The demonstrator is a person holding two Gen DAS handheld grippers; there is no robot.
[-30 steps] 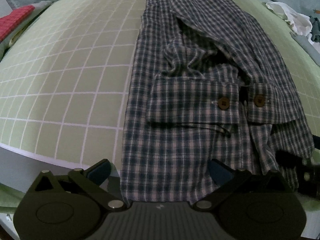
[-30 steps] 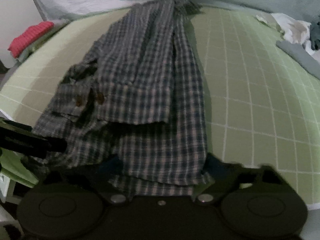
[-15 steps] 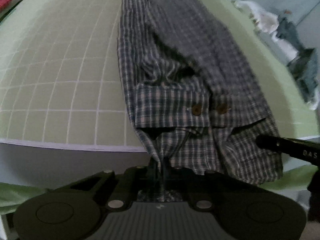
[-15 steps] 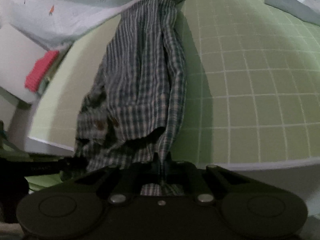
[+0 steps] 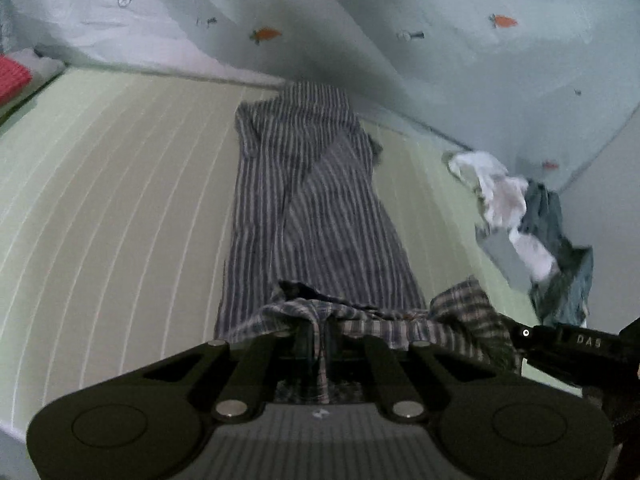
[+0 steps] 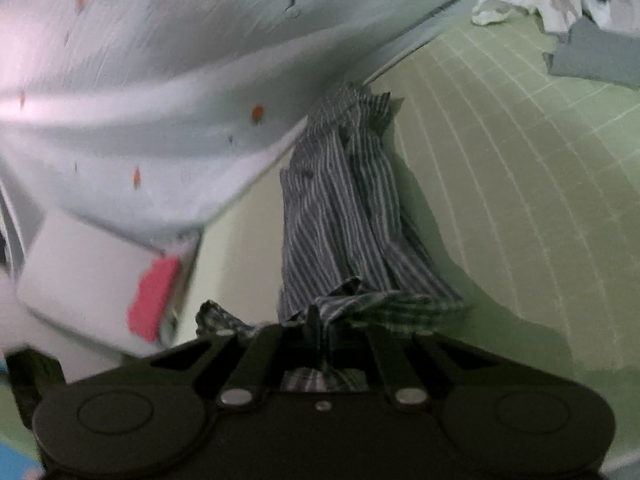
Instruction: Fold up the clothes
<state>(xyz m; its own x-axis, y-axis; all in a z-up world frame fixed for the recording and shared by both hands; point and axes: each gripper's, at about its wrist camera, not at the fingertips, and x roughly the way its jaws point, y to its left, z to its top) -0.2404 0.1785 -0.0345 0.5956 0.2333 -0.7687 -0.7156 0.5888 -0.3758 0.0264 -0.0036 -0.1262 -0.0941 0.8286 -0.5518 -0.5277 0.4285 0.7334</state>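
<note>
In the left wrist view, the left gripper (image 5: 320, 344) is clamped tight on the near hem of the plaid shirt (image 5: 316, 216), a pinch of cloth standing up between its closed jaws. From there the shirt runs straight ahead of the gripper as a long narrow strip across the green grid mat (image 5: 112, 208), its far end close to the pale sheet with small orange prints (image 5: 400, 40). The hem sags to the right of the gripper toward the other tool, whose dark body (image 5: 568, 344) comes in at the right edge. Ahead and to the right, well apart from the shirt, lies a heap of white and grey clothes (image 5: 520, 216). A red cloth (image 5: 12, 80) shows far off to the left.

In the right wrist view, the right gripper (image 6: 320, 332) is likewise closed on the hem, bunched plaid fabric (image 6: 340, 216) caught between its jaws. The shirt stretches ahead, lifted near the gripper and casting a shadow on the mat (image 6: 520, 200) to its right. The pale sheet (image 6: 160, 80) hangs ahead on the left, with a red cloth (image 6: 154, 300) on a white surface just left of the gripper. The clothes heap (image 6: 560, 8) sits far ahead to the right. This view is blurred.
</note>
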